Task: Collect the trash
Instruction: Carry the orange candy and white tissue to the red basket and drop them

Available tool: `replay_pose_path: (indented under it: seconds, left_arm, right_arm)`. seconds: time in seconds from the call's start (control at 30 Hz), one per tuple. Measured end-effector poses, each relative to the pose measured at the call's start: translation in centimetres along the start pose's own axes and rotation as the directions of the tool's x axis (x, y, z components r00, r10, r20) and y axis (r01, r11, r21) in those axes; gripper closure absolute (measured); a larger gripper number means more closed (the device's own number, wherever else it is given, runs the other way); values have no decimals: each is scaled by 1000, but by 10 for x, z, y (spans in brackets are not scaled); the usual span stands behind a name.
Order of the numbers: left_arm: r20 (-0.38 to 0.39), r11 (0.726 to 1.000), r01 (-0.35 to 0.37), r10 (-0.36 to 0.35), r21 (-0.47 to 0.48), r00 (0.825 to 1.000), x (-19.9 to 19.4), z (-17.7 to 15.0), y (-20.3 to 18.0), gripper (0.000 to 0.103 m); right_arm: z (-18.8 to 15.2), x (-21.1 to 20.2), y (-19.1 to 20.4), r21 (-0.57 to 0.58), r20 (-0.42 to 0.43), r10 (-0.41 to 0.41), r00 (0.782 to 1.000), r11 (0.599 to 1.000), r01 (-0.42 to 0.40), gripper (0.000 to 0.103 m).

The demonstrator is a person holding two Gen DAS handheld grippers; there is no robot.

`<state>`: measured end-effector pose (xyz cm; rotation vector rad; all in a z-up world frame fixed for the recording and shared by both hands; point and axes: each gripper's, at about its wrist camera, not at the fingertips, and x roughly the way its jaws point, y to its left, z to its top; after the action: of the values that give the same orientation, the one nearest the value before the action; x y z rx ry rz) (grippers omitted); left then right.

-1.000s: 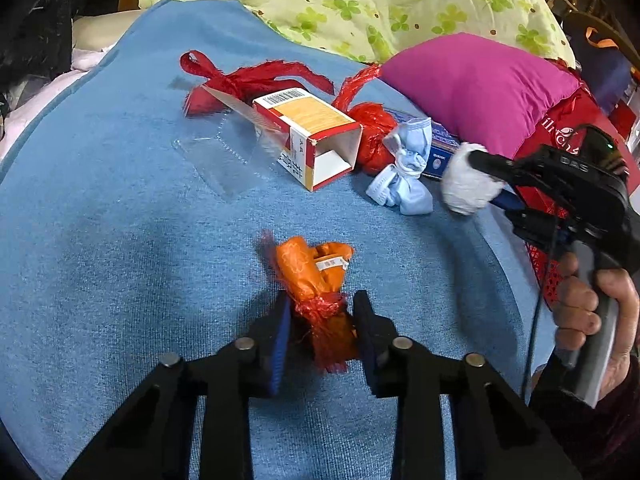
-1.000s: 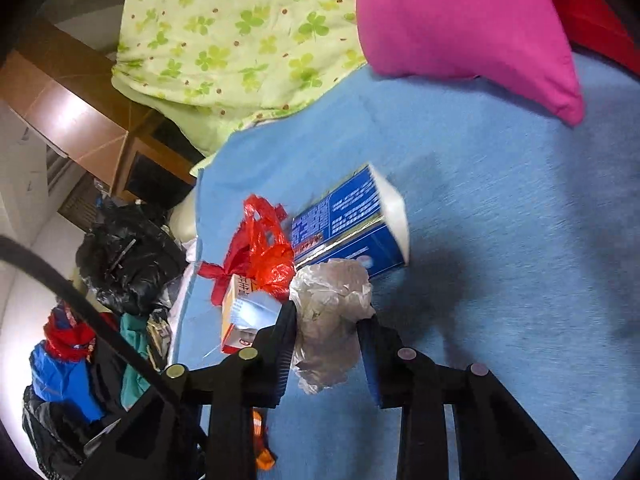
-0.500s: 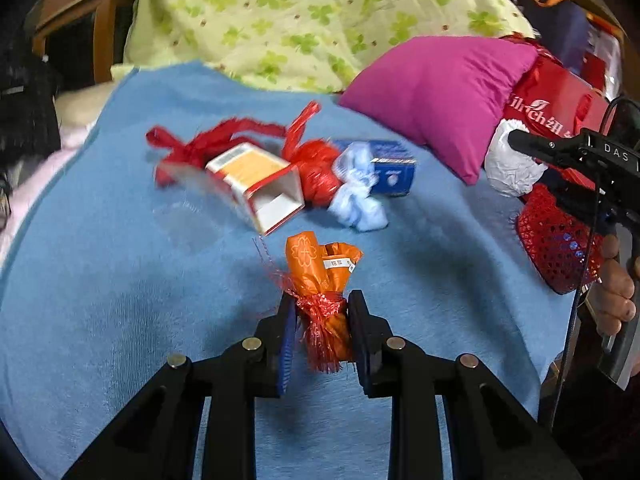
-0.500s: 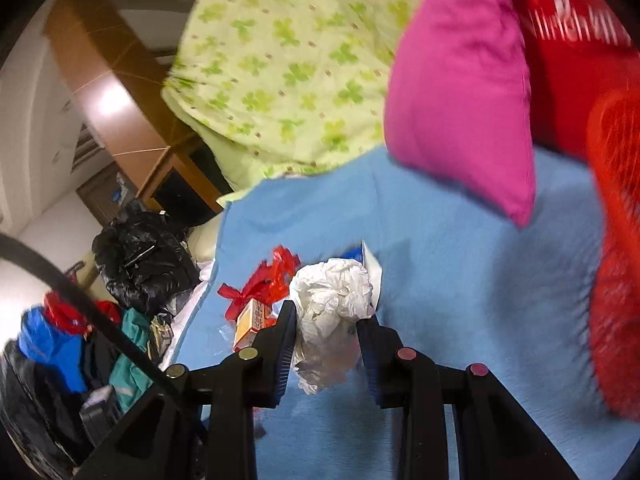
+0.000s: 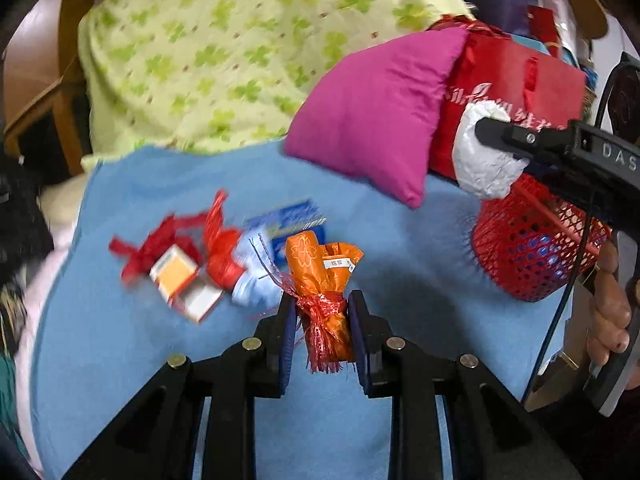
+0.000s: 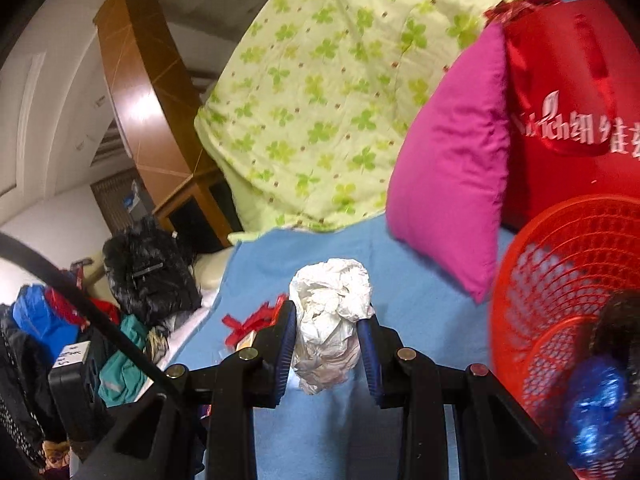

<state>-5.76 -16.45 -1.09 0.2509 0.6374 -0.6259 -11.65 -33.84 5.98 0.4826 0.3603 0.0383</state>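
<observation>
Left gripper (image 5: 322, 312) is clamped on an orange wrapper bundle (image 5: 324, 280) tied with red fringed ribbon, held upright between the pads at lower centre of the left wrist view, clear of the blue blanket (image 5: 120, 360). Right gripper (image 6: 326, 336) is clamped on a crumpled white paper wad (image 6: 328, 316), lower centre of its own view; the same wad shows in the left wrist view at right of frame, just above the rim of the red mesh basket (image 5: 528, 248). A hand (image 5: 608, 312) grips the right tool's handle at the far right edge. In the right wrist view the basket fills the lower right, with a blue crinkled item (image 6: 592, 412) inside it. Trash on the blanket, left of centre in the left wrist view, blurred: an open orange-and-white carton (image 5: 180, 284), red plastic scraps (image 5: 160, 240), a red knotted bag (image 5: 224, 256), a pale blue knotted bag (image 5: 252, 276), a blue box (image 5: 292, 220) behind them. A magenta pillow (image 5: 376, 112) leans on a red bag with white lettering (image 5: 516, 80), upper right. A green clover-print quilt (image 5: 220, 60) covers the upper centre.
</observation>
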Motion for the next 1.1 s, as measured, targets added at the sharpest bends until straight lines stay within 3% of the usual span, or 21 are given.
replay_pose_path:
  seconds: [0.53, 1.1]
  left_arm:
    - [71, 992, -42, 34, 120, 997, -18, 52, -67, 76]
    - [147, 975, -43, 11, 217, 989, -29, 89, -117, 76]
  right_arm:
    - [25, -68, -61, 138, 152, -65, 986, 990, 44, 70]
    - [30, -105, -106, 261, 220, -115, 969, 964, 55, 70]
